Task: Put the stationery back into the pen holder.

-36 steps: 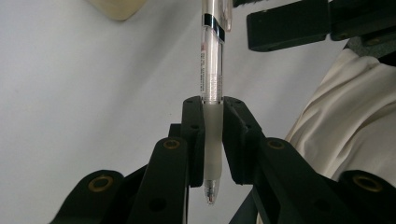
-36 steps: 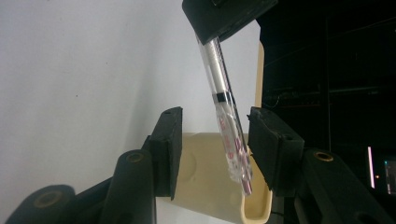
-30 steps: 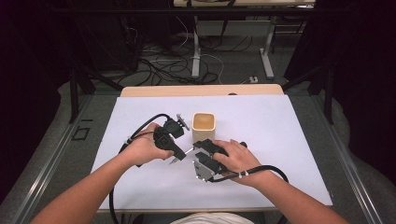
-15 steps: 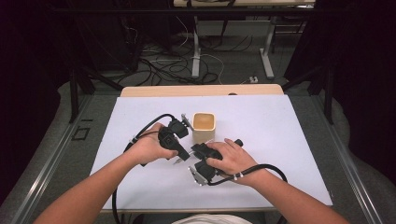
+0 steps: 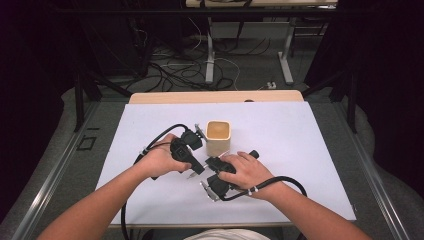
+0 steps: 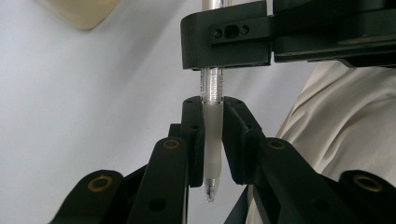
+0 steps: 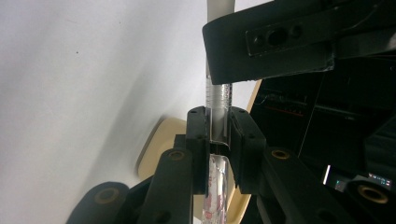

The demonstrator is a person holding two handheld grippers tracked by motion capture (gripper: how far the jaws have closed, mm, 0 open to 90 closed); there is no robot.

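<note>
the thing in hand is a pen (image 6: pixel 212 140) with a clear barrel, a frosted soft-looking grip sleeve and a fine point, held in the air between the two grippers just in front of the cream-coloured holder (image 5: pixel 218 137) on the white table (image 5: pixel 300 150).

the left gripper (image 6: pixel 212 135) is clamped on the frosted grip section, pads tight against both sides, with the writing tip sticking out toward the camera. the right gripper (image 7: pixel 218 128) has just been closing its jaws, and in the right gripper view they now pinch the clear barrel near the silvery printed band, so both are clenched on the same pen. in the high view the two hands sit close together, left gripper (image 5: pixel 187 150) and right gripper (image 5: pixel 216 172) almost touching.

as for handling, the pen looks very light and stiff, so weight is no worry; the risk is slip and twist. the clear plastic barrel is smooth and round (likely to roll or pivot between flat pads), while the frosted sleeve probably offers more friction and is the better place to grip firmly. thin plastic can crack under a hard squeeze or bend if the two grips pull out of line, so any pull or twist is best kept along the pen's axis. the tip should stay clear of the pads.
</note>
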